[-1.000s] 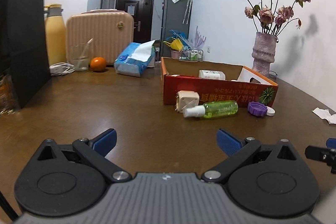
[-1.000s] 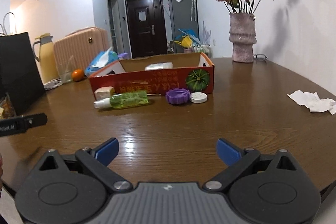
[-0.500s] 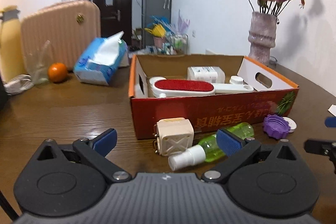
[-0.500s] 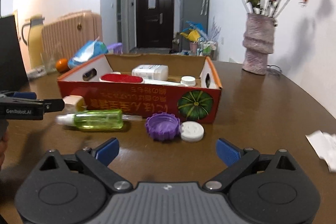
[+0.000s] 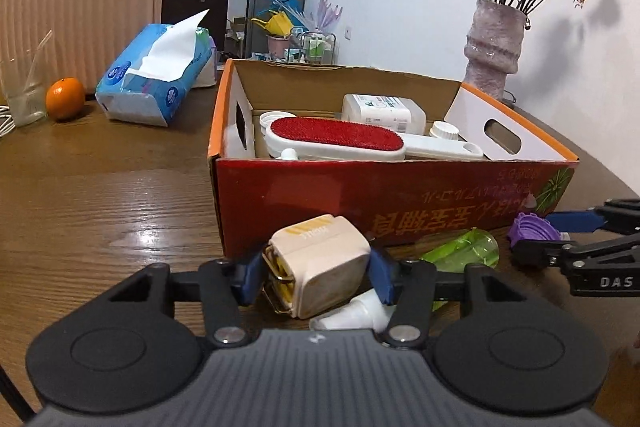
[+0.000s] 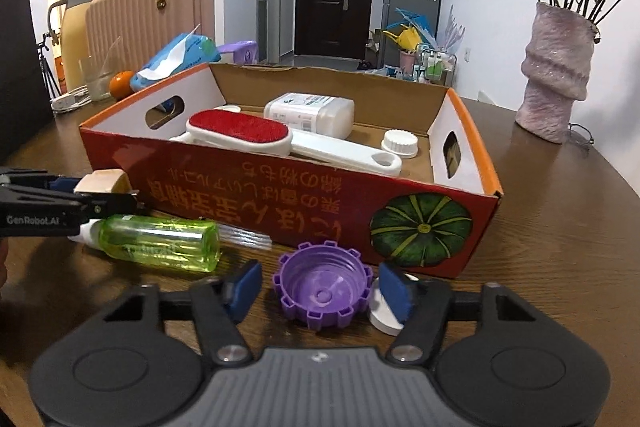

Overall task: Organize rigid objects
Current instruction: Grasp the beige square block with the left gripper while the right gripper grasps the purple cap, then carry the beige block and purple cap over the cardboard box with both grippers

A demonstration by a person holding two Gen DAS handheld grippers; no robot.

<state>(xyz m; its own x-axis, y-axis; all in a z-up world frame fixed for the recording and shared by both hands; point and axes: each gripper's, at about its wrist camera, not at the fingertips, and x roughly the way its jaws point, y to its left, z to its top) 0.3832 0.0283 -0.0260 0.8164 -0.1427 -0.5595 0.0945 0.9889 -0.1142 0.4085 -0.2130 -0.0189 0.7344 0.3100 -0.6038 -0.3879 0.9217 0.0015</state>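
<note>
A: Where is the left hand-held gripper?
B: At the cream square plastic block with a metal clip, before the red cardboard box on the brown wooden table; its jaws are closing, blue pads touching both sides.
A: And the right hand-held gripper?
B: Closing around the purple ridged plastic cap; small gaps remain; the green clear spray bottle lies left.

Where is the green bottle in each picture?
Left wrist view: the green bottle lies low and right of centre, partly hidden behind the left gripper.
Right wrist view: it lies at the left, in front of the red box.
Shared landmark: the red box, just behind the bottle in both.
</note>
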